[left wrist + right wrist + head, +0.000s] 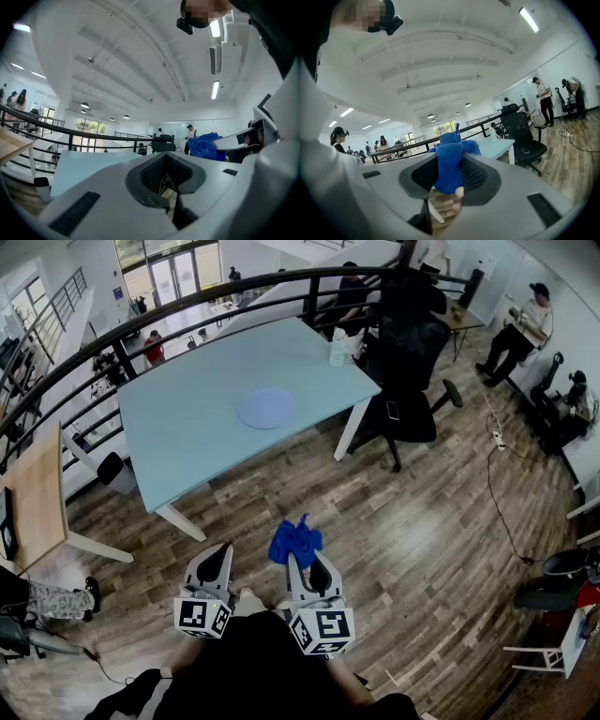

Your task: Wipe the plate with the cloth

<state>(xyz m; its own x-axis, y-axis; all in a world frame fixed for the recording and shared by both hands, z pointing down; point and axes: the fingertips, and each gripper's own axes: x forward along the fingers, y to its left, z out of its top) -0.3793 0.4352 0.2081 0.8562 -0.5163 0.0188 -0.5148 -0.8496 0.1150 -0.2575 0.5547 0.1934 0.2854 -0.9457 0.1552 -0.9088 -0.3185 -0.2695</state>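
The right gripper [448, 182] is clamping its jaws on a blue cloth [449, 161], which is bunching up above the jaw tips and hanging slightly toward the left gripper [165, 182]. The left gripper is riding just beside the right one at the same height, with its jaws pressing together on themselves. A person is holding both grippers low, close to the body, over a wooden floor [422, 549]. Well ahead of both grippers, a pale blue plate [266, 407] is lying flat on a light blue table [178, 442], apart from the cloth. A black office chair [410, 362] is standing beyond the right gripper, at the table's far corner.
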